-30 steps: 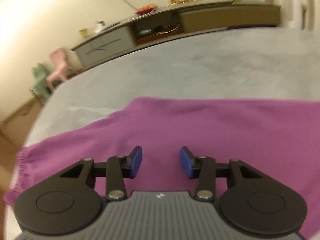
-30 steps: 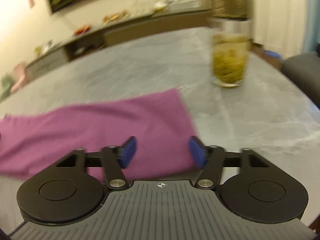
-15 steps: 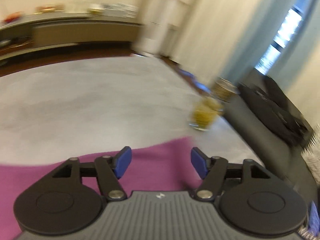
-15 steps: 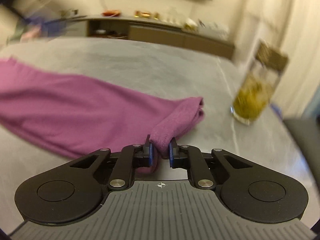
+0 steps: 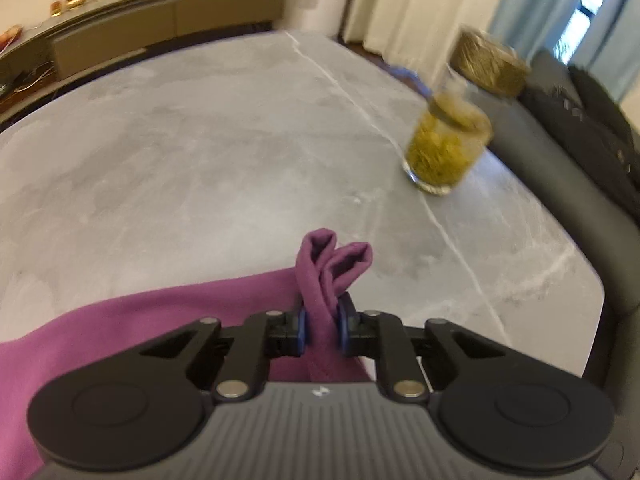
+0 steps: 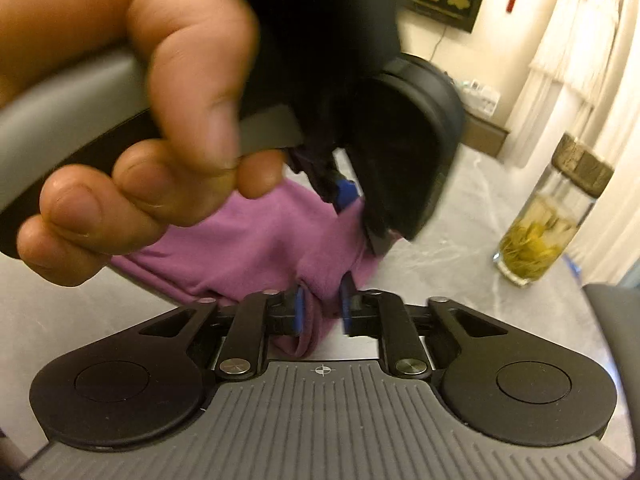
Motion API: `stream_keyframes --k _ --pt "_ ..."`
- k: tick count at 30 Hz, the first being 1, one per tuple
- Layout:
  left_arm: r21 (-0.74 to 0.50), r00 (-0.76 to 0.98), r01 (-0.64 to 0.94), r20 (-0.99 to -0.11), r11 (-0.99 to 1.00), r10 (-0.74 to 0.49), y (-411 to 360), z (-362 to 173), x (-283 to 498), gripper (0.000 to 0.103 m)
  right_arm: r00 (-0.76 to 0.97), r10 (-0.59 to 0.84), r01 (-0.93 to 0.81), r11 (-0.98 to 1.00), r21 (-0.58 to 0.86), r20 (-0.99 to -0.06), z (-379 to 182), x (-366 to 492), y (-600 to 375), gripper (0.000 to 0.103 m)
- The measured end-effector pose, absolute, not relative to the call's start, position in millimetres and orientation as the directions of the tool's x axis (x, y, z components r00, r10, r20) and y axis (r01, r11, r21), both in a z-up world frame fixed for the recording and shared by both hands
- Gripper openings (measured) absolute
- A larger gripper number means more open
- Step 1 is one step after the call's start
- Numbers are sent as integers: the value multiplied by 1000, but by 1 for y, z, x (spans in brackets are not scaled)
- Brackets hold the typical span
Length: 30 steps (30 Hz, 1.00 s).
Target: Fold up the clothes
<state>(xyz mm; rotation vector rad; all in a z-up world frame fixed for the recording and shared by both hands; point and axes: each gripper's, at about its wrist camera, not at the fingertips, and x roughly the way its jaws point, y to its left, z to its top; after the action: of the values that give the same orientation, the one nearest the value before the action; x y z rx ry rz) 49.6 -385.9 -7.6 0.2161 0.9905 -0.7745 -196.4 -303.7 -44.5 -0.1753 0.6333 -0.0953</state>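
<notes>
Left wrist view showed the grey table [image 5: 200,140] reaching to a rounded edge at 3 o'clock, with bare room from 9 to 12 o'clock. On it lay the purple garment [image 5: 140,320], spread toward 8 o'clock. A glass jar [image 5: 448,148] stood near at 1 o'clock. The left gripper [image 5: 322,328] pinched a bunched end of the garment; in the right wrist view the right gripper [image 6: 320,308] pinched cloth just beside it, under the person's hand [image 6: 132,152]. Judged best practice: both pinches held level, the end carried toward 9 o'clock, away from jar and edge.
</notes>
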Motion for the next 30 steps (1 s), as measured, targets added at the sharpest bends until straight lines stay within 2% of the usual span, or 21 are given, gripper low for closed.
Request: stream_keyframes --k 2,4,7,8,10,11,13,15,17,18,19,21,22,23,26,30 --pt "-222 328 636 -789 739 -520 -357 0 56 14 821 -75 43 997 -70 -566 -39 -201 -317 40" --pt "-282 344 574 -769 769 -539 -320 2 66 14 843 -4 52 996 74 -537 -32 -206 -333 45" --pt "-354 330 473 -778 807 -535 -271 -15 82 16 875 94 53 957 286 -475 -22 -213 -357 45" --pt "-372 319 448 -783 813 -534 -261 -21 85 17 871 105 64 944 323 -479 -22 -212 -361 43" --pt "-403 310 408 -783 819 -540 -247 -31 87 31 848 107 89 937 338 -520 -27 -203 -361 39" --pt "-422 313 391 -775 818 -549 -241 -34 87 35 840 112 83 940 331 -531 -29 -198 -357 33" --pt "-460 324 370 -750 807 -576 -234 -35 86 55 827 121 68 948 311 -549 -30 -190 -348 30" --pt "-494 337 360 -722 791 -604 -230 -35 84 63 819 125 49 957 285 -561 -31 -182 -338 29" --pt "-472 350 385 -721 793 -598 -236 -36 81 59 803 128 37 964 263 -582 -32 -175 -329 24" --pt "-450 358 402 -724 798 -589 -239 -36 79 42 788 125 35 968 248 -602 -33 -171 -324 23" --pt "-420 370 421 -729 804 -575 -243 -35 78 12 771 122 34 972 231 -625 -36 -168 -318 23" --pt "-358 407 461 -728 812 -552 -250 -30 77 10 757 106 32 980 198 -645 -40 -162 -310 23" --pt "-382 417 469 -699 797 -581 -248 -26 76 10 753 97 30 983 181 -651 -42 -159 -307 23" --pt "-396 423 471 -683 788 -596 -246 -24 77 10 766 95 24 984 175 -636 -40 -161 -306 19" --pt "-390 410 439 -715 809 -567 -240 -37 83 10 821 99 -1 985 173 -562 -30 -171 -304 19" --pt "-386 403 395 -743 834 -535 -236 -46 83 12 734 70 42 988 148 -675 -49 -153 -304 16"
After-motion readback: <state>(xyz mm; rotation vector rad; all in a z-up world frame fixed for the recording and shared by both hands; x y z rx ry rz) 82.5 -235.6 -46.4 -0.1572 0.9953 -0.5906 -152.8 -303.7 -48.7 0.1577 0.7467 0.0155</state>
